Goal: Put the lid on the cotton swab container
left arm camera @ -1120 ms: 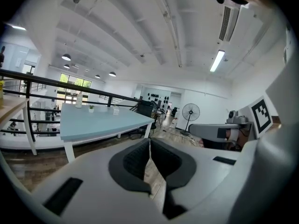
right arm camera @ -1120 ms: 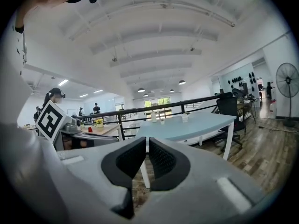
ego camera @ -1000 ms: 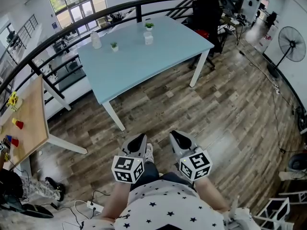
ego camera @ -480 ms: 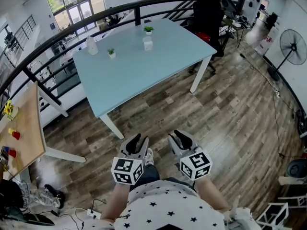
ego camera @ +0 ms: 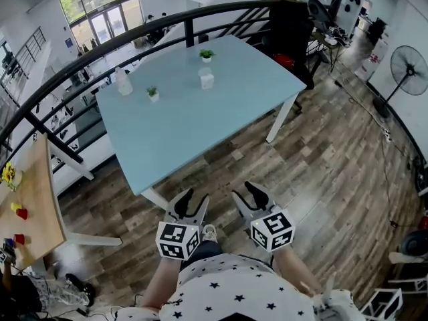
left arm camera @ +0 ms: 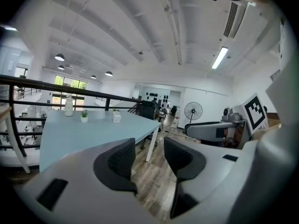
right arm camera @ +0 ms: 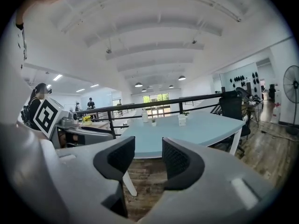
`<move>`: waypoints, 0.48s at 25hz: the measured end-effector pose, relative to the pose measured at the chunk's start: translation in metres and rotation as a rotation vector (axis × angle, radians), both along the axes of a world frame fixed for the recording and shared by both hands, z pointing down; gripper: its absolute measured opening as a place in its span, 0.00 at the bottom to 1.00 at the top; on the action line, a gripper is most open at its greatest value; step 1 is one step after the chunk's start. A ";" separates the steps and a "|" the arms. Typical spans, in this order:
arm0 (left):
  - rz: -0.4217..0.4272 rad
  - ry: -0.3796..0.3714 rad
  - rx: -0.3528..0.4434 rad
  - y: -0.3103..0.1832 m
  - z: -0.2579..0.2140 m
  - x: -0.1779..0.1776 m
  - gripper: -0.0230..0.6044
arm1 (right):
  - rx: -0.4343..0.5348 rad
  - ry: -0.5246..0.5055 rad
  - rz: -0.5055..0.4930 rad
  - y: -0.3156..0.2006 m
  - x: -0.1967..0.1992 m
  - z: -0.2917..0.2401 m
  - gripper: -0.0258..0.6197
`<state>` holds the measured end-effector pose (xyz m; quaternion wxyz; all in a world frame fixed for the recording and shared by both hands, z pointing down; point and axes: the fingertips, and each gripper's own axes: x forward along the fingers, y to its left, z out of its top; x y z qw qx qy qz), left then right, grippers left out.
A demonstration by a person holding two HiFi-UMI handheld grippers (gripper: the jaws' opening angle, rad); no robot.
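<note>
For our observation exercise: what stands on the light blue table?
A white bottle, two small potted plants and a small white container; its contents cannot be made out.

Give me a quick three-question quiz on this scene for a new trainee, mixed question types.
1. True or false: the left gripper is holding a lid.
2. How many small potted plants stand on the blue table? A one, B two, C four.
3. Fill in: the standing fan is on the person's ____ side.

Key
1. False: its jaws stand apart with nothing between them, and they have just been opening.
2. B
3. right
</note>
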<state>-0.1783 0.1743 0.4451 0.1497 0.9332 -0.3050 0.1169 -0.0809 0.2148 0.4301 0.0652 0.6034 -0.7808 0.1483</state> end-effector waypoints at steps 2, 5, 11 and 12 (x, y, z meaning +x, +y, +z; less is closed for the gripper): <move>0.011 0.004 -0.002 -0.022 -0.003 0.006 0.33 | -0.001 0.009 0.005 -0.023 0.004 -0.003 0.31; 0.028 0.004 -0.003 -0.056 -0.005 0.012 0.35 | 0.001 0.020 0.017 -0.058 0.010 -0.007 0.34; 0.045 0.002 0.002 -0.118 -0.009 0.021 0.37 | 0.006 0.010 0.036 -0.120 0.020 -0.011 0.37; 0.045 0.002 0.004 -0.128 -0.009 0.022 0.37 | 0.007 0.009 0.038 -0.129 0.021 -0.012 0.37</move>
